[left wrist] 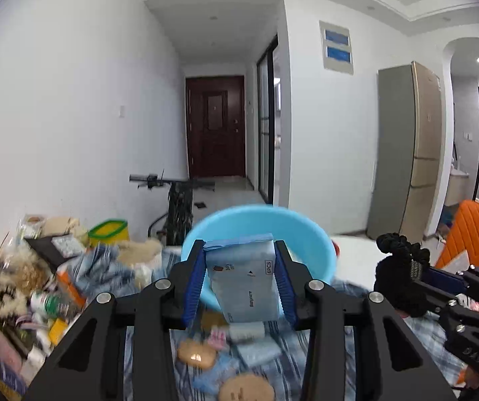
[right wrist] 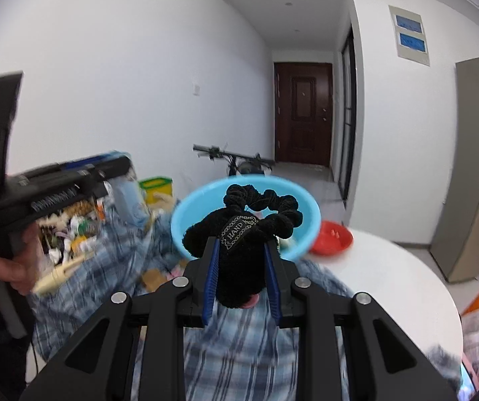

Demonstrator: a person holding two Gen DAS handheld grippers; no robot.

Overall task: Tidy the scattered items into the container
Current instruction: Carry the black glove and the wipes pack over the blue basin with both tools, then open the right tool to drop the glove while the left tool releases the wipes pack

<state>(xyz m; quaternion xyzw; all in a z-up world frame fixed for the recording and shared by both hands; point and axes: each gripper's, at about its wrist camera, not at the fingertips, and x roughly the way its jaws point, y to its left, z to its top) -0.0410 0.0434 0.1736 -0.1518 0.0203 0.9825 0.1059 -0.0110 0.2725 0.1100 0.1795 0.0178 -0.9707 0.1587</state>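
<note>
Over plaid cloth (right wrist: 239, 351), left tongs (left wrist: 241, 280) pinch a packet (left wrist: 243, 284); right tongs (right wrist: 241, 267) a scrunchie (right wrist: 249, 230).

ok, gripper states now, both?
Left gripper: shut on the blue wipes pack.
Right gripper: shut on the black scrunchie.

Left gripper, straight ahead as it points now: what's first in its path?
Likely the blue basin. The left gripper, shut on a tissue pack, points at the basin's near wall, just behind the pack. Depth is unclear, so it might clear the rim.
</note>
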